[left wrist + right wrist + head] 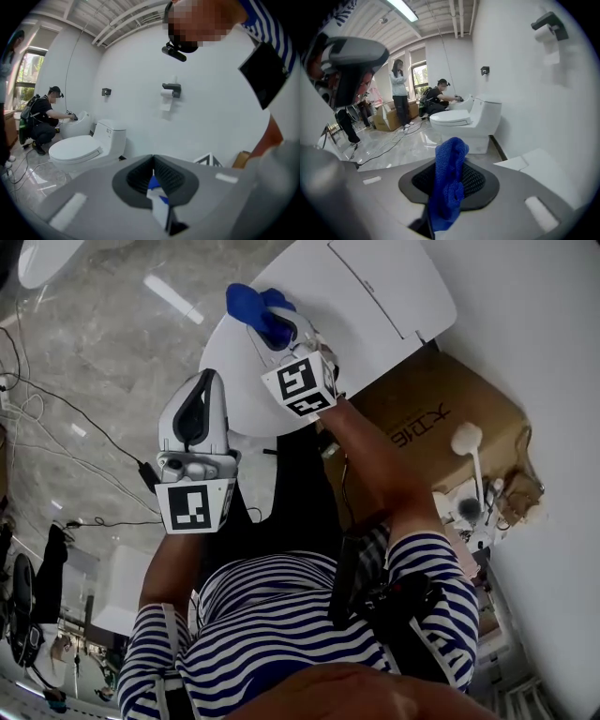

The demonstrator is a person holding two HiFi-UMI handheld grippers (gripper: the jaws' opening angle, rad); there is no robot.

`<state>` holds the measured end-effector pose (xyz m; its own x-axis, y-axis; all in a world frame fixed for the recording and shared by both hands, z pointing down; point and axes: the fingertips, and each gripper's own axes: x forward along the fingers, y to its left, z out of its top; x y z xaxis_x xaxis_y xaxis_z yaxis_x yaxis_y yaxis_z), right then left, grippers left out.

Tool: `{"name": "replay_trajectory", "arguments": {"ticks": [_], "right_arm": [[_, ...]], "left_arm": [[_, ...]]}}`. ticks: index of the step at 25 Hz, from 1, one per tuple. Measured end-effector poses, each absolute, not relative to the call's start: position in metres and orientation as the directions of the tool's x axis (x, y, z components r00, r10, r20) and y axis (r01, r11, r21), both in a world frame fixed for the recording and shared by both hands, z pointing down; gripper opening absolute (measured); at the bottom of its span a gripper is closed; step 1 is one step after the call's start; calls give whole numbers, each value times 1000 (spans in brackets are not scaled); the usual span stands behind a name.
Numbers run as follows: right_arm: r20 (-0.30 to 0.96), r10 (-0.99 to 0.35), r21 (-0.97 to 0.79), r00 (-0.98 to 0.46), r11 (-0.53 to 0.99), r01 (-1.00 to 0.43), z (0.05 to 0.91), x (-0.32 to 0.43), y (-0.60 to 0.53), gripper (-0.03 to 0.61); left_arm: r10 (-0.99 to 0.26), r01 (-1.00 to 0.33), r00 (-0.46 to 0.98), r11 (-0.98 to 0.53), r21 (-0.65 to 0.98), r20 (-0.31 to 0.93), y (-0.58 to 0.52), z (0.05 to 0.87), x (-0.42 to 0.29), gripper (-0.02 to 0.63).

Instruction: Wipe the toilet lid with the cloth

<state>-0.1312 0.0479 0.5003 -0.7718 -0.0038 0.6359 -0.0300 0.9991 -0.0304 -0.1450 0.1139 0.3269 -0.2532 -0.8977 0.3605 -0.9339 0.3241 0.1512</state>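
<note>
In the head view the white toilet lid (246,395) lies closed below me, with the tank (375,287) behind it. My right gripper (270,326) hangs over the lid's far part, shut on a blue cloth (260,310). In the right gripper view the blue cloth (449,187) stands bunched up out of the closed jaws of that gripper (446,197). My left gripper (200,390) is held left of the lid, over its edge and the floor. In the left gripper view that gripper (153,180) has its jaws pressed together with nothing held.
A cardboard box (431,418) and a toilet brush (469,451) stand right of the toilet. Cables (56,418) trail over the glossy floor at left. Another toilet (84,147) and a crouching person (44,119) are further along the wall. A paper holder (171,89) hangs on the wall.
</note>
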Motion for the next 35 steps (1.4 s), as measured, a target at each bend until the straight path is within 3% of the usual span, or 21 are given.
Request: {"name": "replay_trajectory", "arguments": {"ticks": [8,17,35], "right_arm": [[606,-217,146,-766,976,-160,452,-88,-105,115],[585,-369,294,-722,926,-236,458,-66,-240,115],[696,-307,235,-649,952,-199,572,-87,-302,115]], "left_arm": [[-905,-937,-239,310,163,351,79,329,-127,2],[-897,-944,-219,294,147,384,44,344,-112,2],[-864,-935,-244,331,131,441,27,384,-119,2]]}}
